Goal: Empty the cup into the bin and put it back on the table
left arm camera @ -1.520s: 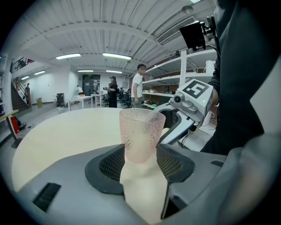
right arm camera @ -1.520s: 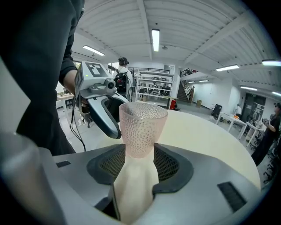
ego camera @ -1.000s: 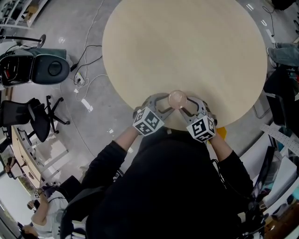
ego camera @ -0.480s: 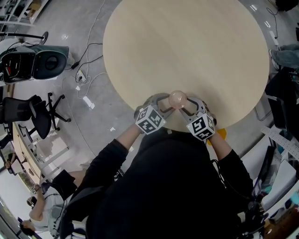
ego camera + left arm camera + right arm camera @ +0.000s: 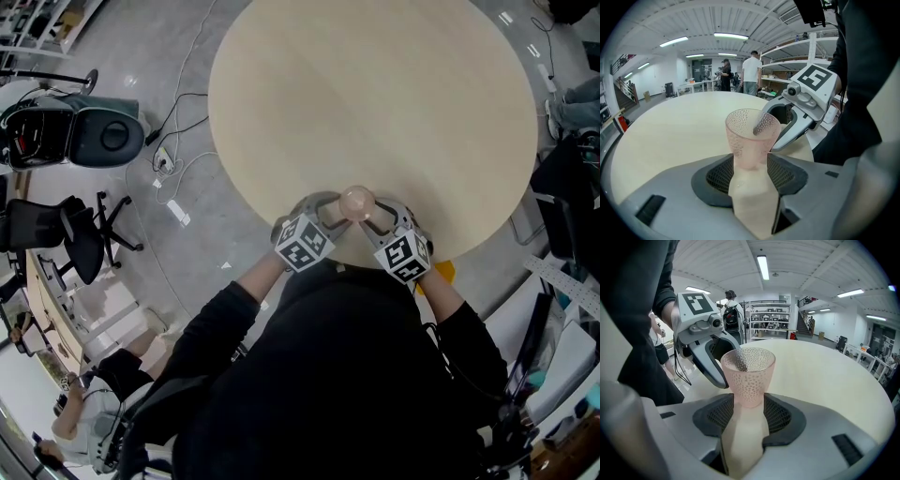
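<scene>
the cup (image 5: pixel 356 200) is at the near edge of the round, pale wooden tabletop (image 5: pixel 375 84), directly in front of the person, and it is upright. it is a small cup of thin, half-clear plastic in a light pink colour. its whole wall is covered with a fine pattern of little dots. the mouth is round and wide, and the wall gets narrower toward a small rounded foot. because the wall is half-clear, one finger of the other gripper shows through it as a grey shape in each gripper view.

the left gripper (image 5: pixel 751 158) comes to the cup from the left and the right gripper (image 5: pixel 749 398) from the right, so the two meet at it at an angle. the jaws of each one are wide apart with the lower part of the cup between them. the black ribbed pads (image 5: pixel 776 414) lie against the wall on both sides and no gap shows there, so both pairs are clamped on the cup. the upper half of the cup rises free above the jaws. whether the foot touches the tabletop i cannot tell.
</scene>
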`<state>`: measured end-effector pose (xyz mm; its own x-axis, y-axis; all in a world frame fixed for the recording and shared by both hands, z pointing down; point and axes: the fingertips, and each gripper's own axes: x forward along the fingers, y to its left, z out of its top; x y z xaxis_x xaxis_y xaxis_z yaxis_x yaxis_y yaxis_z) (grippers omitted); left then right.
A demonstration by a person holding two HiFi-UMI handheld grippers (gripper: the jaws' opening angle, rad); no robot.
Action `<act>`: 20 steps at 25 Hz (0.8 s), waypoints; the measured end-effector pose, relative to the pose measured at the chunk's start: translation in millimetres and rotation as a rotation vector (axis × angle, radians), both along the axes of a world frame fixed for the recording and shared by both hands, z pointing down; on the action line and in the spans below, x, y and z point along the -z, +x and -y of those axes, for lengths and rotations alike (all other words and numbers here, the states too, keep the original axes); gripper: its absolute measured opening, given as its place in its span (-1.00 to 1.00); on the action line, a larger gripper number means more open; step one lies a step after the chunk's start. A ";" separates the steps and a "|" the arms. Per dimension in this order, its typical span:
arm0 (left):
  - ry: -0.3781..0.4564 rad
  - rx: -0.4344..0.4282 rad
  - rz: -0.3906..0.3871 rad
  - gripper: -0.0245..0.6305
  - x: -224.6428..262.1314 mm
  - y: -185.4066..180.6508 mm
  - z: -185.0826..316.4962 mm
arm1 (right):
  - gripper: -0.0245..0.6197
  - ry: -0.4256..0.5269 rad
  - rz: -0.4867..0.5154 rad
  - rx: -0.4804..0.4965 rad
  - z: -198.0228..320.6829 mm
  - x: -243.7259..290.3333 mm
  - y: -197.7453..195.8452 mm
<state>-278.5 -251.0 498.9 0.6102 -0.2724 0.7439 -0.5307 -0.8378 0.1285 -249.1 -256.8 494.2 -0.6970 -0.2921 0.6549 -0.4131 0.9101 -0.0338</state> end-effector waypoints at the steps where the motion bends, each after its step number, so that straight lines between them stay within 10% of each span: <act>1: -0.004 0.001 0.004 -0.21 -1.3 -0.3 0.1 | -0.29 -0.008 0.001 -0.006 0.1 -0.7 0.5; 9: -0.001 0.030 -0.008 -0.21 11.9 -22.1 -12.9 | -0.29 -0.005 -0.014 -0.076 -7.7 10.2 7.9; 20: 0.024 0.149 -0.213 -0.28 71.6 -44.0 -33.9 | -0.31 0.021 0.057 -0.295 -20.0 58.5 17.9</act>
